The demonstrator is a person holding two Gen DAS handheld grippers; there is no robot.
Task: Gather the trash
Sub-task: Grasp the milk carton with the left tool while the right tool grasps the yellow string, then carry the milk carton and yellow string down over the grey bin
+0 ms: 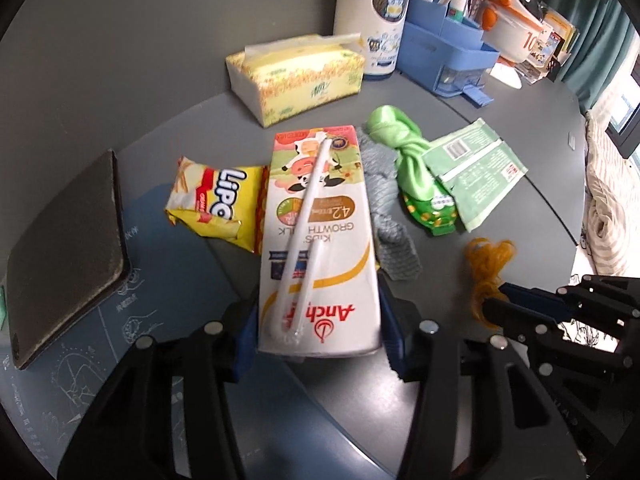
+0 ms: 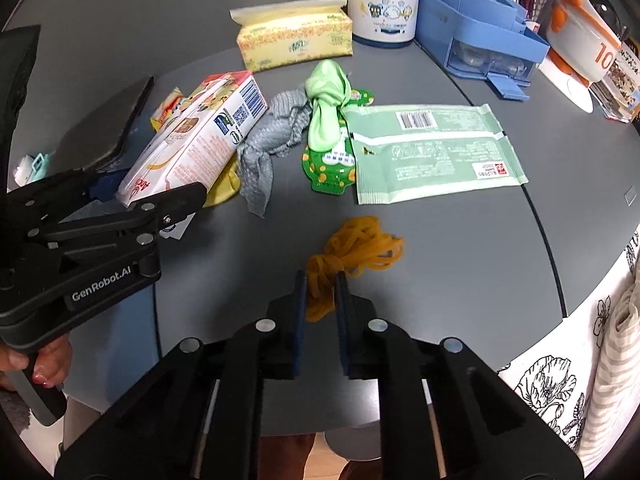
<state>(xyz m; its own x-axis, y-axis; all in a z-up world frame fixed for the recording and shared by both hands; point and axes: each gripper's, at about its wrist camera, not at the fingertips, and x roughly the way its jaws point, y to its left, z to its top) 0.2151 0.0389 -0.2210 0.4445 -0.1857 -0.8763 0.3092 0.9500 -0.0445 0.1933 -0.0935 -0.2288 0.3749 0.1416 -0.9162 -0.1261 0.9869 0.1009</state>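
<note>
I see the milk carton tilted, its near end lifted; left of it a yellow snack wrapper, right of it an orange tangle.

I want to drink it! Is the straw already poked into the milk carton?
No, the white wrapped straw lies flat along the front of the white Anchor milk carton, which the left tool grips.
</note>
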